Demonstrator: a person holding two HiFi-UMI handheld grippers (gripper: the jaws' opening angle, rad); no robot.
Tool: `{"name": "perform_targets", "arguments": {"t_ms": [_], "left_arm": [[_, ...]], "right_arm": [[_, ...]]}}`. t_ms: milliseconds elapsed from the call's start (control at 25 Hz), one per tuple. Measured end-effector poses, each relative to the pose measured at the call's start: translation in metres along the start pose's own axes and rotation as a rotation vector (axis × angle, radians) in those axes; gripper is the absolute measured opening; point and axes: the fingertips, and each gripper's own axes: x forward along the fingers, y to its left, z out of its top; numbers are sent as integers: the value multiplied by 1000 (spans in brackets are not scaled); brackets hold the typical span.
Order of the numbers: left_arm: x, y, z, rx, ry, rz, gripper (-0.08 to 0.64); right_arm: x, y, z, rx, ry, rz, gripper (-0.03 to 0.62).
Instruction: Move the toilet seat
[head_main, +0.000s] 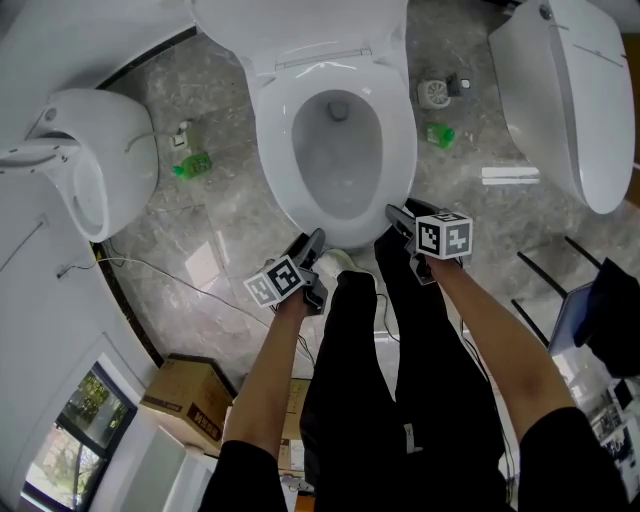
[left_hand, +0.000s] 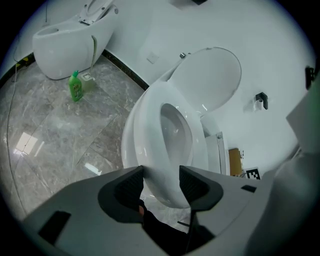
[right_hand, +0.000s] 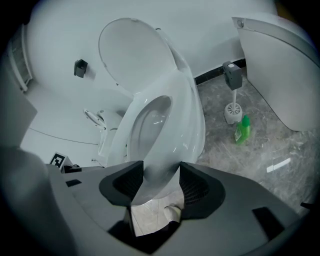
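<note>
Toilet seat (head_main: 398, 140) rim clamped: left hand-held gripper (head_main: 316, 240), right hand-held gripper (head_main: 394, 214).

Toilets (head_main: 340, 120) (head_main: 95, 160) (head_main: 570, 100) — three; green bottles (head_main: 192, 165) (head_main: 440, 134) — two; brush (head_main: 435, 93), cardboard box (head_main: 185, 395) one each.

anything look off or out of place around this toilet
Nothing damaged or spilled. A loose white strip lies on the floor right of the toilet seat, and a thin cable trails across it on the left; both look stray.
</note>
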Motion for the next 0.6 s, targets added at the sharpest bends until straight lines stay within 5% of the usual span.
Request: {"name": "perform_targets", "arguments": {"t_ms": [600], "left_arm": [[-5,-1,5,22,-41,5,207]], "right_arm": [[5,-4,14,209,-57,56,221]]}}
